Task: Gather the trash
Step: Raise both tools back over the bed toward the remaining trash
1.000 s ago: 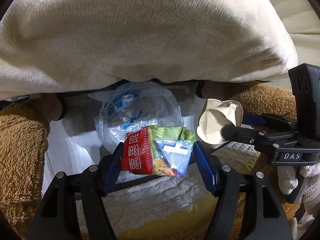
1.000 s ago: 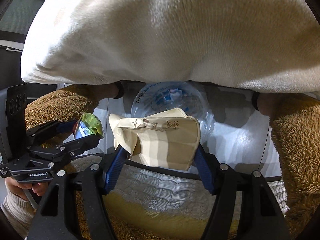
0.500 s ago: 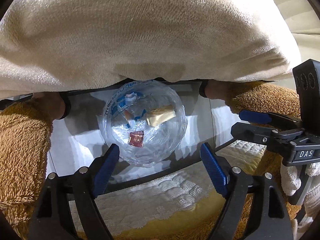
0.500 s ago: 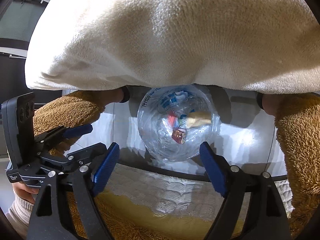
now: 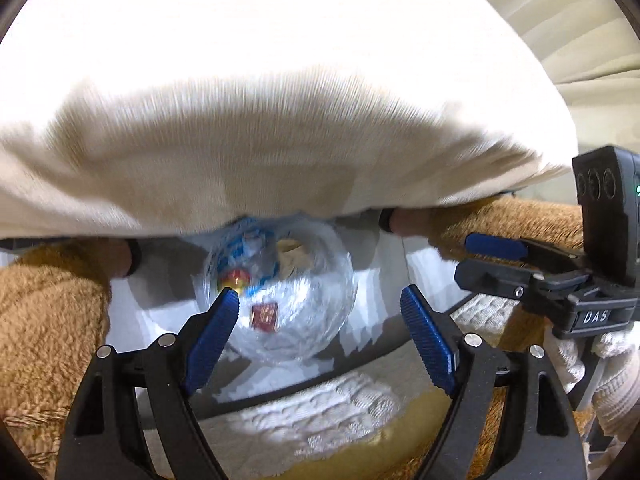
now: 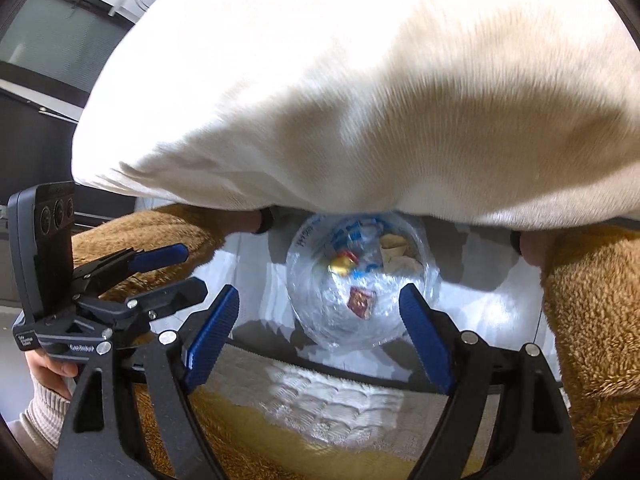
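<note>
You had strong light from above: the cream blanket was blown out to white in both views. Motion blur smeared its fringe and the clear bag, which threw glare. Fisheye bending curved the edges; corners went black.

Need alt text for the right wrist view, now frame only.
The right gripper is open and empty above a clear plastic trash bag on the floor, which holds a red wrapper, a beige paper cup and colourful packets. A cream blanket fills the upper frame; the left gripper, also open, sits at left.
</note>
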A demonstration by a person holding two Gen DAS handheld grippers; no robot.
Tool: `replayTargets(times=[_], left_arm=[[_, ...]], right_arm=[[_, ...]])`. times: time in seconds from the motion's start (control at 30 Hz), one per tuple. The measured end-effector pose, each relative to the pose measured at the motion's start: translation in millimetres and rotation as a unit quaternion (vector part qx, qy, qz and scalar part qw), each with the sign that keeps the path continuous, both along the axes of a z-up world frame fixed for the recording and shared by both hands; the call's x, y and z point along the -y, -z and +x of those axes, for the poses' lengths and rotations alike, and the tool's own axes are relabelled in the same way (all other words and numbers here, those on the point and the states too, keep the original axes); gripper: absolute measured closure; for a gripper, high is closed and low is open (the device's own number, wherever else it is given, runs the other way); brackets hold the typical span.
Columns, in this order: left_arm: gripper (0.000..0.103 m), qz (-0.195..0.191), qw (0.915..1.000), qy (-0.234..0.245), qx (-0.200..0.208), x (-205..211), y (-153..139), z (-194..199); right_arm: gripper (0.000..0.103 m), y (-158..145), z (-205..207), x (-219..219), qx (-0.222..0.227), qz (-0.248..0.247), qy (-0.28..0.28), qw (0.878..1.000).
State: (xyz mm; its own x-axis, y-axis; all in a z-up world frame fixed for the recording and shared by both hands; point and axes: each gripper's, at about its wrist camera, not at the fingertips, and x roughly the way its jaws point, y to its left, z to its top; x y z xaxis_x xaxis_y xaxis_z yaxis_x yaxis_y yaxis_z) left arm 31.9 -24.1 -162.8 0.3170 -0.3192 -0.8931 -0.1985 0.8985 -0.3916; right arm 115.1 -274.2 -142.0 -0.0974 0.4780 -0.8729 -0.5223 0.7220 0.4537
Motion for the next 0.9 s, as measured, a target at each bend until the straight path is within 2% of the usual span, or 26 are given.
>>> replayTargets(times=[0.13,0.33,0.5,0.63,0.9], left_arm=[[0.022,0.001,0.999,-0.001,0.045,0,-20,-4],[0.022,0.005,0.9927,-0.004,0.12,-1,-55,-12],[0.022,0.018,0.9827,-0.014,0.184,-2,-83,-20],[0.022,0.032,0.9749,-0.017,0.22,-2,-99,-22],[0.022,0.054,0.9661,-0.018,0.252,-12,-123,-6]], right_arm=[[0.022,-26,-6,6,0.054,0.04,-0.004,0.998],[0.022,-63,-17,17,0.142,0.083,-0.001,0.986],[0.022,-92,-24,24,0.219,0.11,0.003,0.97],[0.022,-111,-23,26,0.271,0.12,0.005,0.955],[0.022,-134,11,17,0.297,0.118,0.009,0.948]])
